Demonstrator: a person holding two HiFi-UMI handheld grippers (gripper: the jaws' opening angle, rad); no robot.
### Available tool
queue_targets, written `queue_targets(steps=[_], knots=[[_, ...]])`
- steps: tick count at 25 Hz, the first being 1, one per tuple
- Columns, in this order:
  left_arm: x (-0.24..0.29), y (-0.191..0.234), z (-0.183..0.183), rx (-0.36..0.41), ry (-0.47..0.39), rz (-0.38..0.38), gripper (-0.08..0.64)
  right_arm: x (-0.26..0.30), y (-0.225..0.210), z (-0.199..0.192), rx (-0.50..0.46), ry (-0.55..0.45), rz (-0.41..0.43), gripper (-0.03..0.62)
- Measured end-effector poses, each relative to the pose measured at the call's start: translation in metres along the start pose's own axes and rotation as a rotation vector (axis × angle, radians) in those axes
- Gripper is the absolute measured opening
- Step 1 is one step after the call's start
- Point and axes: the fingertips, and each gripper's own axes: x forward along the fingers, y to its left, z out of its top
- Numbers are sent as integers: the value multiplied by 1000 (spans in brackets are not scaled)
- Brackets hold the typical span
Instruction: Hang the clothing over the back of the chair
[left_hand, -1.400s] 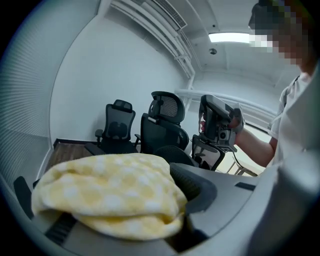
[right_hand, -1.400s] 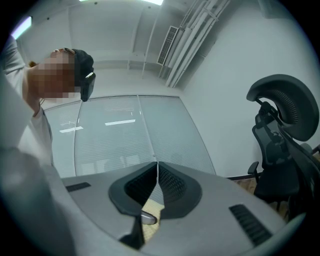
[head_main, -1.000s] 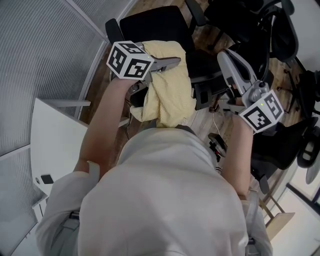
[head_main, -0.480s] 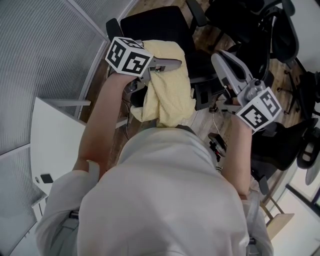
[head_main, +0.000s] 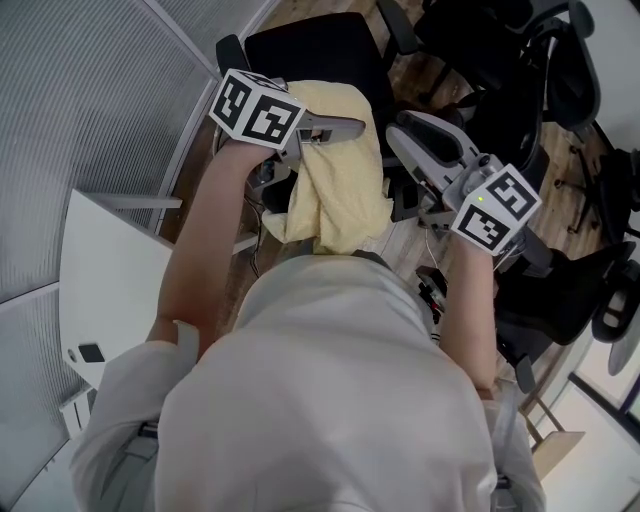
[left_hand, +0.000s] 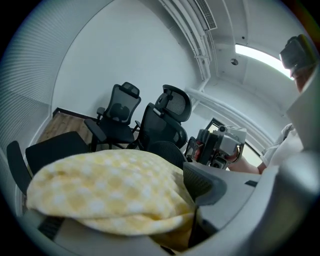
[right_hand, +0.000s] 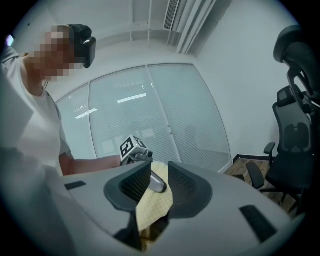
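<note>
- Find the clothing (head_main: 340, 180), a yellow checked garment, already slung over the back of the chair (head_main: 310, 50), just ahead of the person and bunched rather than spread.
- Note the left tongs (head_main: 335, 128) spread wide, having just been opening, with the fabric lying loose between them and no pad pressing on it.
- Note the right tongs (right_hand: 159, 177) partly parted, also just opening, gripping nothing. Look through their gap at the garment's edge and the tip of the left tongs (inside the gap or just beyond it, hard to say).
- Judge the step as letting go and clearing out, probably followed by a tidy-up of the drape.
- Draw the left tongs back along their own line, kept wide, so as not to drag the top fold off the chair back.
- Avoid lifting on the way out.
- Bring the right tongs in only at the free right edge, and pinch there only on seeing a lopsided hang.
- Read the long axis as running across the chair back, from the seat side toward the person, near-vertical in the head view with a slight lean.
- Take the far end as pointing toward the seat and the near end as hanging down on the person's side (lower hem hidden behind the person).
</note>
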Motion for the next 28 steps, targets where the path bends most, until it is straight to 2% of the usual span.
queue_targets(steps=[9,13,16,21,28], knots=[[-3,2,0,-141,-37,3,273,14,12,-38,-41,170,55,163],[-7,2,0,-201,-46,-13,272,15,14,-42,-66,200,64,169],[-10,0,-5,-231,-20,-24,272,16,14,-43,-72,207,68,169],[-19,0,-19,-237,44,-19,272,16,12,-42,-74,213,71,169],[-23,-1,-15,-232,-25,-16,272,19,13,-47,-112,254,92,169]])
